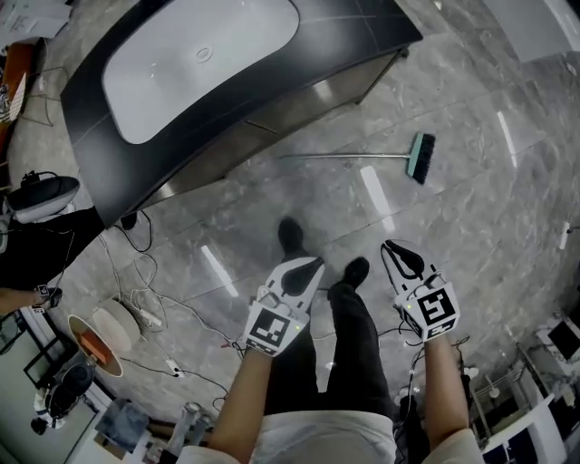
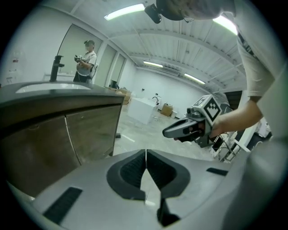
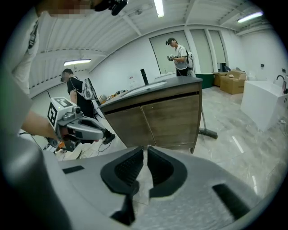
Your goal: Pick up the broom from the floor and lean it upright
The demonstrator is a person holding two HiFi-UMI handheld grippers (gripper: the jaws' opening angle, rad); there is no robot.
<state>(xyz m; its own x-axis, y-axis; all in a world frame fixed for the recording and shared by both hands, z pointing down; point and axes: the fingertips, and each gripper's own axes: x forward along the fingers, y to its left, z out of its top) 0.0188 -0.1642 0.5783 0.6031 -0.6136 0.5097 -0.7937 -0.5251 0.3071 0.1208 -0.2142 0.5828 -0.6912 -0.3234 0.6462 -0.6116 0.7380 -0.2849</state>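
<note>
The broom lies flat on the grey stone floor, its thin handle toward the dark counter and its green head at the right. Both grippers hang well short of it, above the person's legs. My left gripper points up the picture with its jaws together and nothing in them. My right gripper is also shut and empty. In the right gripper view the broom head shows on the floor by the cabinet's corner.
A dark counter with a white basin and wooden cabinet fronts stands beyond the broom. Cables and round gear litter the floor at the left. The person's black shoes stand below the broom. Other people work in the background.
</note>
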